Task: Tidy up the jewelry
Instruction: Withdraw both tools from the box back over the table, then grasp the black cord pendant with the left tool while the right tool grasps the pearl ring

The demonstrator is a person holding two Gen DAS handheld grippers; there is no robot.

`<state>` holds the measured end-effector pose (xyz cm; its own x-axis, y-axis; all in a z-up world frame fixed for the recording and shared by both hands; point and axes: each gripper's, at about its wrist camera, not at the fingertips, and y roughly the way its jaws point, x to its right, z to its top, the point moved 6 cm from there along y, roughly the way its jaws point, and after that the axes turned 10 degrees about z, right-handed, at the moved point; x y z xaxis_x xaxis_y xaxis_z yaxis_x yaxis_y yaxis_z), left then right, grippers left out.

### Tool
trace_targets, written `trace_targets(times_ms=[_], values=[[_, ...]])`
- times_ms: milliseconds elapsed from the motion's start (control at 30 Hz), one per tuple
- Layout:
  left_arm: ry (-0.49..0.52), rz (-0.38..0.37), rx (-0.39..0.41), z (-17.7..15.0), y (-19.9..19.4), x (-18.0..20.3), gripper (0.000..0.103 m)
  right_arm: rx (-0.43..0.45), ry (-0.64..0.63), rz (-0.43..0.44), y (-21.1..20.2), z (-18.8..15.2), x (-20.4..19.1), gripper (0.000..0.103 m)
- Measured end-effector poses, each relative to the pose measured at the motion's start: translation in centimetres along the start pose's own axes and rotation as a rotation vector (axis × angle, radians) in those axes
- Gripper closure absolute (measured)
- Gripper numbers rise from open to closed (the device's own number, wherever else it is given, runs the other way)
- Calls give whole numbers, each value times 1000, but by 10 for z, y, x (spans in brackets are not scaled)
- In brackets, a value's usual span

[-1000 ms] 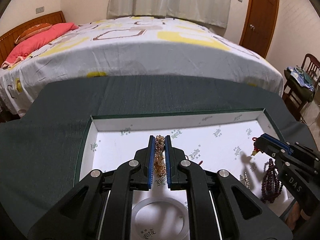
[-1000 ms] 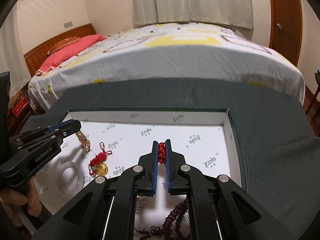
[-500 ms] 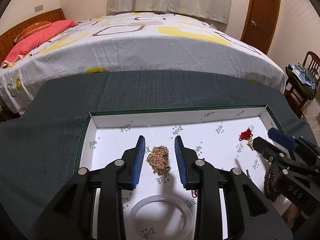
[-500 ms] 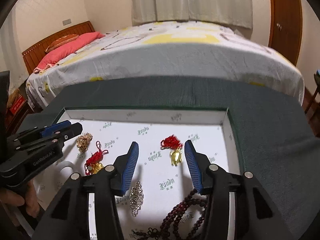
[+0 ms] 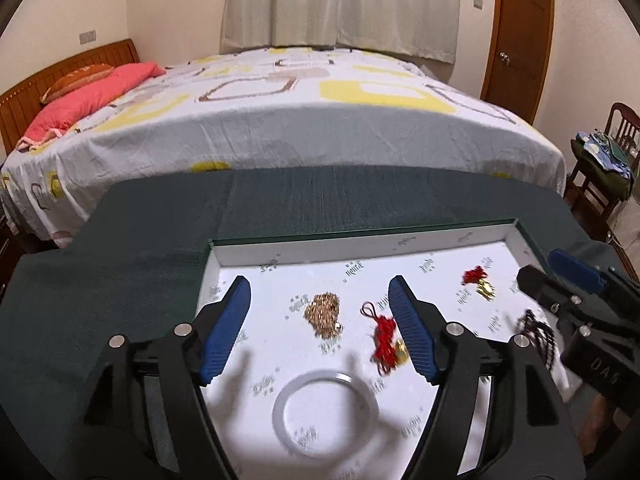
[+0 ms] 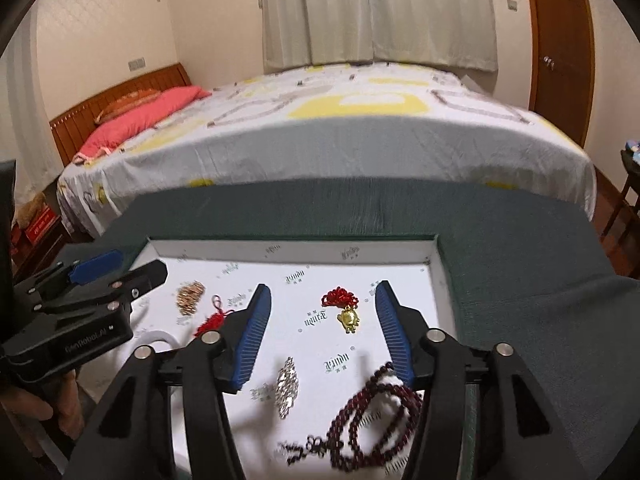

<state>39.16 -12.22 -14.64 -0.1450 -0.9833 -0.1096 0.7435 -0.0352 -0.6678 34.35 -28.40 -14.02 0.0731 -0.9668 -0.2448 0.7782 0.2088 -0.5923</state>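
Observation:
A shallow white tray (image 5: 360,246) (image 6: 304,246) lies on a dark green cloth. My left gripper (image 5: 320,294) is open above a gold chain pile (image 5: 324,314) (image 6: 191,295). A red-knot gold charm (image 5: 386,338) (image 6: 214,318) lies beside its right finger and a white bangle (image 5: 324,416) lies below it. My right gripper (image 6: 324,298) is open above a second red-knot gold charm (image 6: 344,308) (image 5: 478,280). A silver brooch (image 6: 287,387) and a dark red bead strand (image 6: 372,420) lie nearer me. Each gripper shows in the other's view: right gripper (image 5: 540,276), left gripper (image 6: 132,274).
The green cloth (image 5: 120,280) covers the table around the tray. A bed (image 5: 300,120) with a white and yellow sheet stands just behind the table. A wooden chair (image 5: 608,168) with clothes stands at the right, a wooden door (image 5: 520,32) behind it.
Both grippers have opened wide and pulled back and up. The left let go of the gold chain pile and the right let go of the red-knot gold charm; both now lie in the tray.

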Motion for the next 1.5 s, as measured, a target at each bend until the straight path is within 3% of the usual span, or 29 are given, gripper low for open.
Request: trace_targets(times_ms=[200, 400, 733, 967, 1300, 1400, 1467, 1500], values=[[-9, -19, -11, -24, -39, -4, 33, 45, -18, -27, -48, -16, -9, 49], [6, -35, -49, -65, -69, -2, 33, 15, -17, -37, -80, -53, -14, 49], [51, -45, -130, -117, -72, 2, 36, -65, 34, -47, -104, -110, -2, 49], [89, -72, -186, -133, -58, 9, 51, -78, 60, -48, -106, -123, 5, 49], [141, -84, -208, -145, -50, 13, 58, -83, 66, -45, -103, -124, 4, 49], [149, -94, -201, -144, -51, 13, 73, -85, 66, -46, -102, -125, 4, 49], [166, -113, -194, -144, -52, 14, 88, -91, 65, -44, -101, -126, 2, 49], [173, -117, -190, -144, -52, 15, 90, -95, 64, -40, -100, -127, 1, 49]])
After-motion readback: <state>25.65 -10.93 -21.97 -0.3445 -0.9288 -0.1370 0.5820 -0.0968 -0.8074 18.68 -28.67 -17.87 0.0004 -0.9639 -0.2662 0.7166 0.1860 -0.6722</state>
